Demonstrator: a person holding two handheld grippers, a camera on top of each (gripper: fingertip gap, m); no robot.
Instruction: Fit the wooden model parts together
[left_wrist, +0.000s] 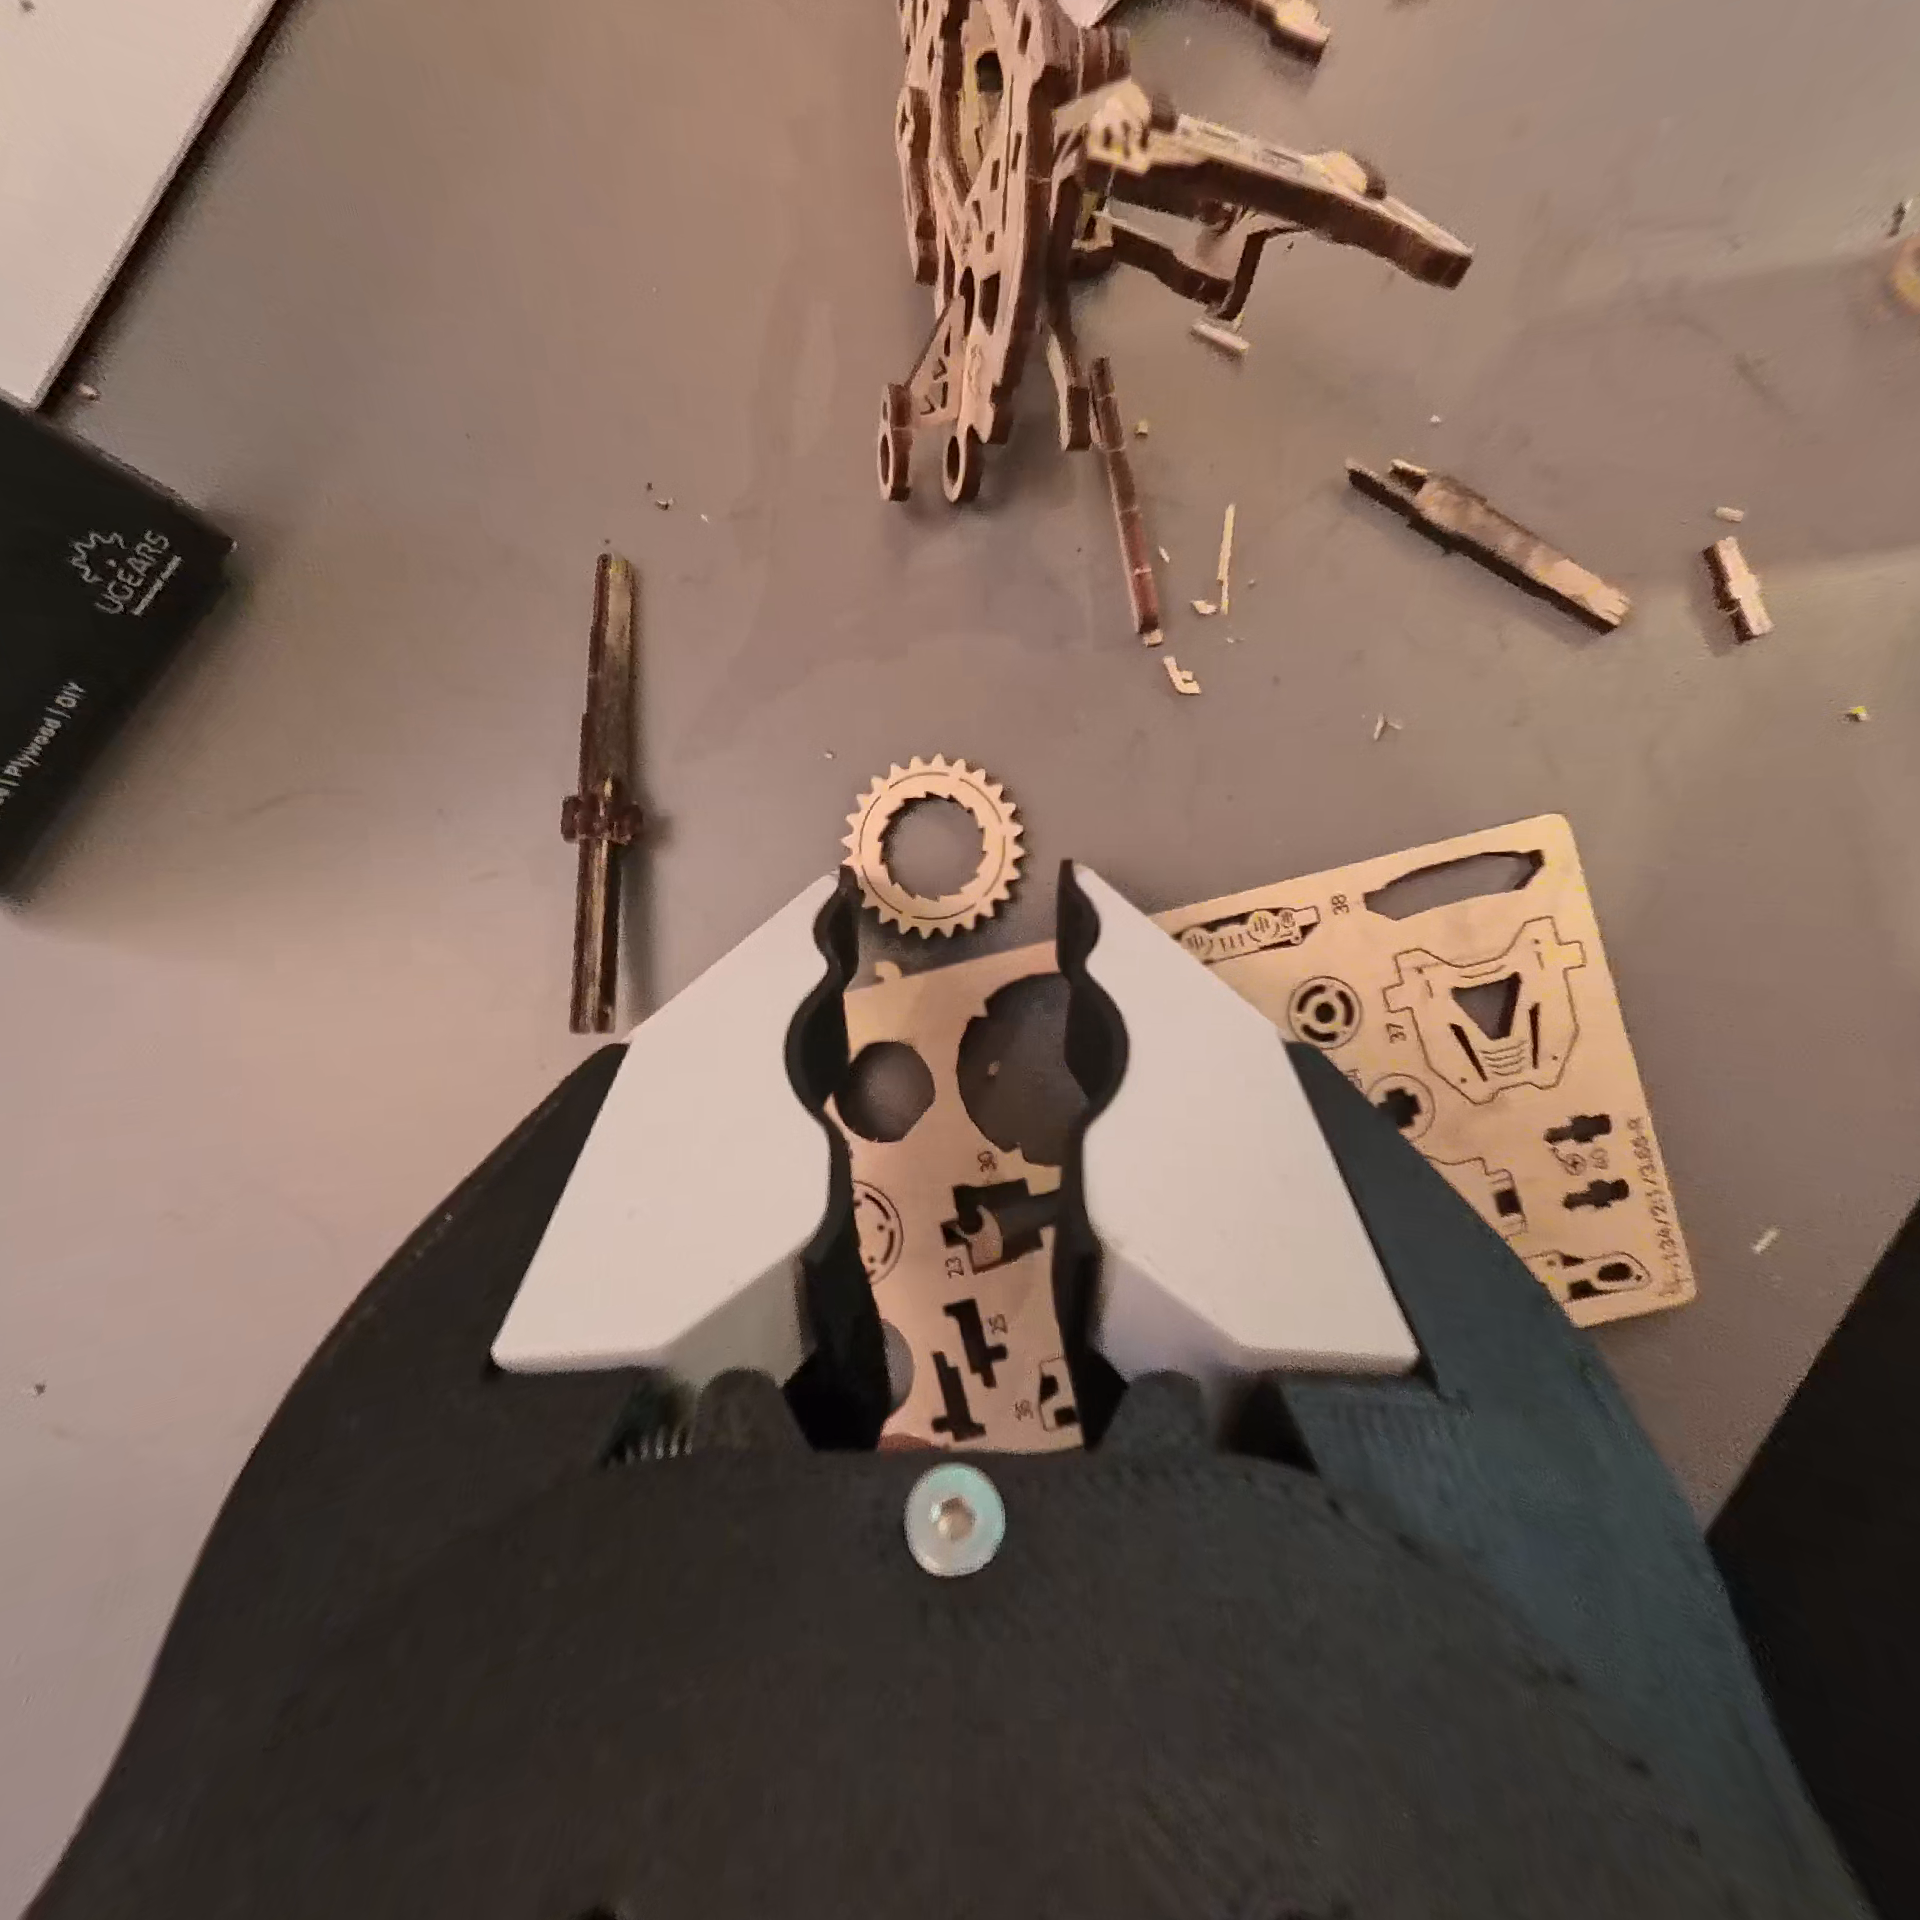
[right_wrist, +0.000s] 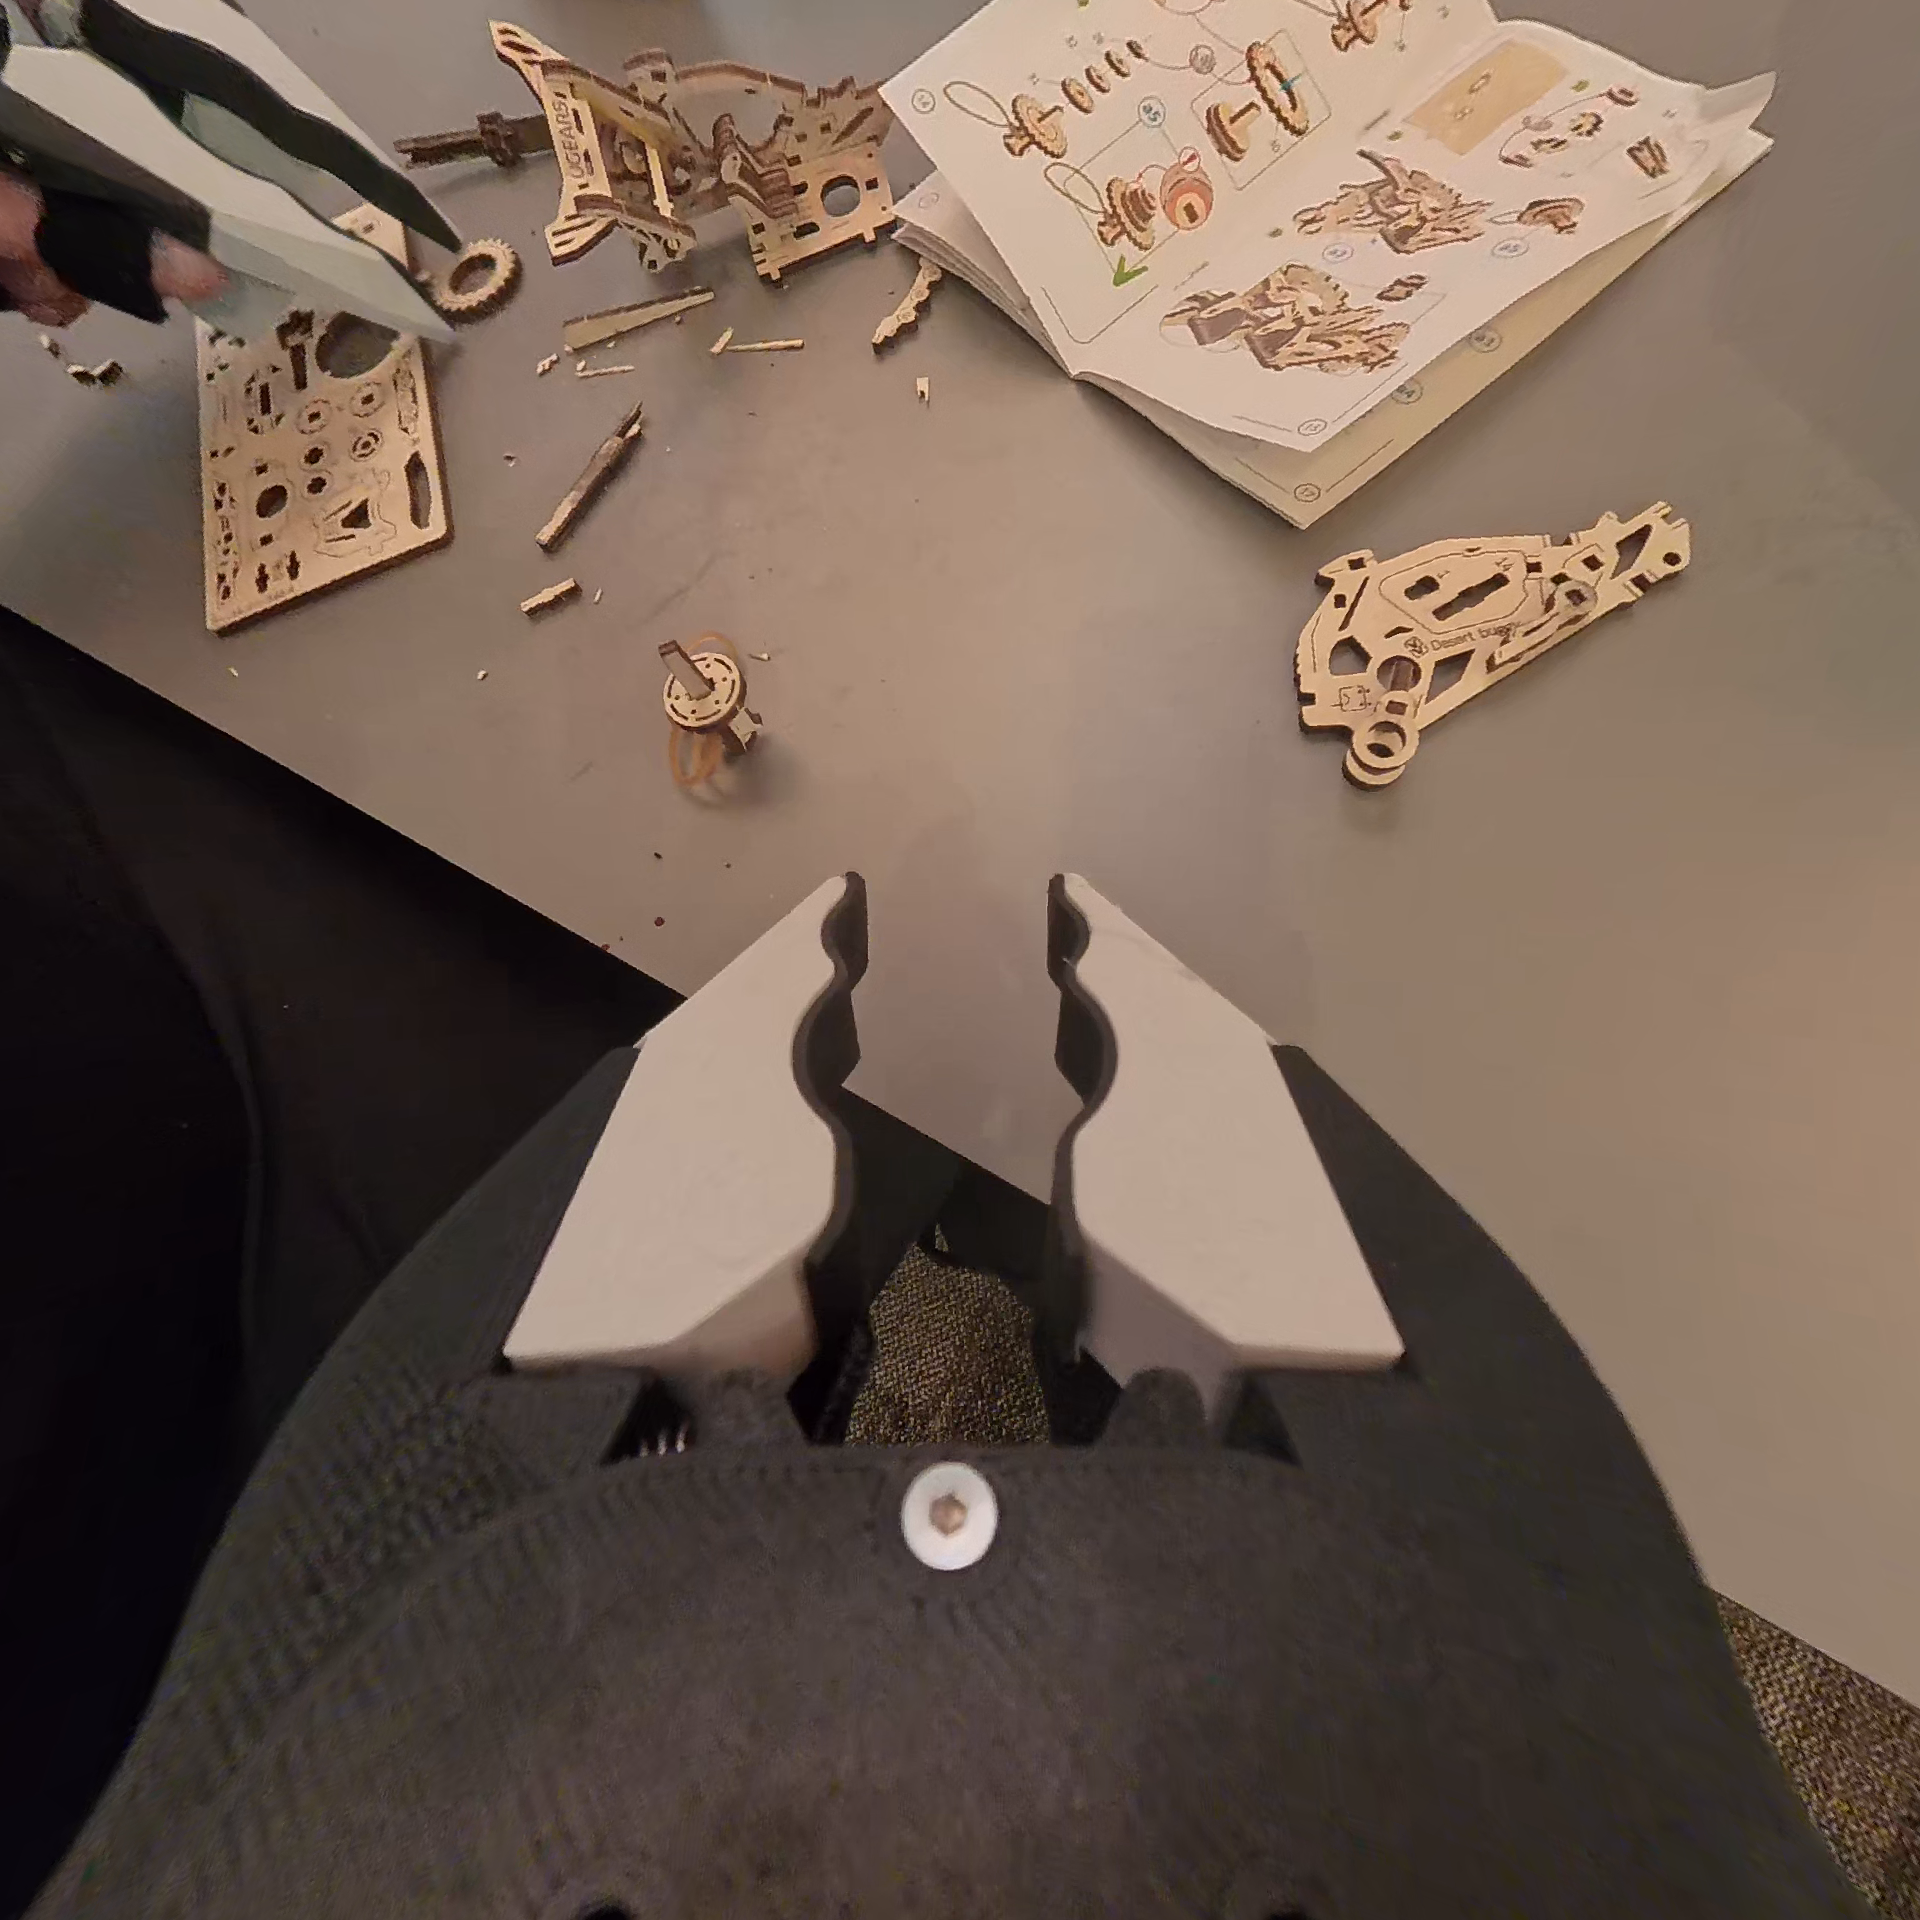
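Observation:
A small wooden gear (left_wrist: 940, 852) lies flat on the grey table (left_wrist: 416, 416), at the edge of a laser-cut plywood sheet (left_wrist: 1455, 1039). My left gripper (left_wrist: 956, 894) is open above that sheet, and the gear's near edge sits between its fingertips. The left fingertip (left_wrist: 842, 914) is at the gear's teeth. A part-built wooden model (left_wrist: 997, 239) stands farther off. A dark axle rod (left_wrist: 603, 800) lies to the left. My right gripper (right_wrist: 956, 914) is open and empty over the table's front edge. The right wrist view shows the left gripper (right_wrist: 452, 291), the gear (right_wrist: 483, 272) and the model (right_wrist: 707, 156) at top left.
An open instruction booklet (right_wrist: 1299, 208) lies at the back right. A flat wooden side panel (right_wrist: 1475, 634) lies right of centre. A small wheel piece with a rubber band (right_wrist: 707, 707) lies near the front edge. A black box (left_wrist: 83, 644) is at the left. Offcuts and a dark strip (left_wrist: 1486, 545) are scattered about. Left tips to right tips: about 30 centimeters. About 5 centimeters separates my left fingertips from the dark axle rod (left_wrist: 603, 800).

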